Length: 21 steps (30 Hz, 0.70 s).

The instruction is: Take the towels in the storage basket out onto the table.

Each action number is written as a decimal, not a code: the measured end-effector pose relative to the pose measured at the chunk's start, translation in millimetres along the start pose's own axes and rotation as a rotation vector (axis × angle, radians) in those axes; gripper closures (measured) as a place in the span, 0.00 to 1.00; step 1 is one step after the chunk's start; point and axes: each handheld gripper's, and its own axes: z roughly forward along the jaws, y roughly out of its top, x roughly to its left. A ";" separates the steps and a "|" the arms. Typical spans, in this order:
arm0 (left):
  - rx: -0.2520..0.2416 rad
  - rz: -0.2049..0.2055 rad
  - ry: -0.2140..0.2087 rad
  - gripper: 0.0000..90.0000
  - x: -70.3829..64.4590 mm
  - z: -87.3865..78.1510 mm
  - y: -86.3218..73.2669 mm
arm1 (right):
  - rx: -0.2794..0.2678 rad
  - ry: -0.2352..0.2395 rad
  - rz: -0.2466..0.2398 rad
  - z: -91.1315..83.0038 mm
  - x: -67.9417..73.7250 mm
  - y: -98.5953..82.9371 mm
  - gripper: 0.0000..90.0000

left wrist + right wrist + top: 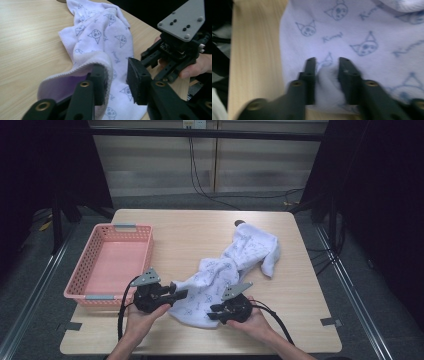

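At the far left a pink basket sits on the wooden surface, nothing in it that I can see from above. Just to its right the person's left hand holds the left tongs, which point across toward the cloth. Looking along those tongs, the jaws stand apart with a clear gap between them; a raised hem of the towel drapes over one jaw, and nothing is pinched between the two.

The white towel with blue cat faces lies crumpled in the middle of the surface, running from the near edge, between the two hands, diagonally away to the far right, well apart from the basket. A small dark thing pokes out at its far end; I cannot tell what it is.

Right of that, the right hand holds the right tongs at the towel's near edge. Along them the jaws are parted with a little hump of towel rising between them, not squeezed.
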 end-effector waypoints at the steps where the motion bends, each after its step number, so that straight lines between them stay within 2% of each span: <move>1: -0.002 -0.002 0.010 0.69 0.1 -2.9 -1.0 | 0.030 -0.005 -0.002 -8.7 -3.3 -2.3 0.97; 2: -0.002 -0.002 0.010 0.67 0.1 -2.9 -1.0 | 0.030 -0.005 -0.002 -8.7 -3.3 -2.3 0.97; 3: -0.005 0.001 0.012 0.65 0.9 -6.2 -2.3 | 0.034 -0.022 0.023 -25.0 -12.6 -10.8 0.98; 4: -0.005 0.001 0.012 0.65 0.9 -6.2 -2.3 | 0.034 -0.022 0.023 -25.0 -12.6 -10.8 0.98; 5: -0.002 0.002 0.012 0.65 1.8 -7.7 -2.7 | 0.030 -0.041 0.035 -34.7 -19.6 -17.0 0.98; 6: -0.004 0.001 0.017 0.64 2.4 -8.0 -3.0 | 0.020 -0.072 0.072 -48.2 -29.2 -25.5 0.98; 7: -0.003 -0.002 0.016 0.64 2.7 -8.0 -3.1 | 0.015 -0.125 0.106 -69.0 -42.4 -38.8 0.98; 8: -0.003 -0.004 0.012 0.64 2.6 -7.5 -3.3 | 0.015 -0.125 0.106 -69.0 -42.4 -38.8 0.98; 9: 0.010 0.000 0.009 0.64 1.7 -4.3 -3.4 | 0.015 -0.165 0.130 -84.6 -52.5 -49.8 0.98; 10: 0.010 0.000 0.009 0.64 1.7 -4.3 -3.4 | 0.015 -0.165 0.130 -84.6 -52.5 -49.8 0.98; 11: 0.037 0.007 0.000 0.65 0.0 2.6 -4.0 | 0.010 -0.206 0.161 -98.7 -60.2 -60.4 0.98; 12: 0.037 0.007 0.000 0.66 0.0 2.6 -4.0 | 0.010 -0.206 0.161 -98.7 -60.2 -60.4 0.98; 13: 0.078 0.030 0.001 0.66 -1.9 10.9 -5.1 | 0.010 -0.243 0.170 -108.2 -63.0 -66.3 0.96; 16: 0.091 0.028 -0.001 0.67 -0.7 14.2 -5.9 | 0.000 -0.265 0.170 -116.1 -64.4 -69.4 0.92; 17: 0.103 0.024 0.001 0.66 3.0 14.9 -6.9 | -0.033 -0.263 0.194 -123.5 -64.0 -71.5 0.79; 18: 0.103 0.024 0.001 0.66 3.0 14.9 -6.9 | -0.033 -0.263 0.194 -123.5 -64.0 -71.5 0.79; 19: 0.101 -0.019 -0.007 0.66 9.0 17.4 -11.8 | -0.074 -0.264 0.198 -129.9 -56.6 -69.7 0.72; 20: 0.101 -0.019 -0.007 0.66 9.0 17.4 -11.8 | -0.074 -0.264 0.198 -129.9 -56.6 -69.7 0.72; 21: 0.137 -0.027 0.013 0.66 12.8 23.6 -17.3 | -0.117 -0.203 0.190 -130.2 -43.1 -65.2 0.72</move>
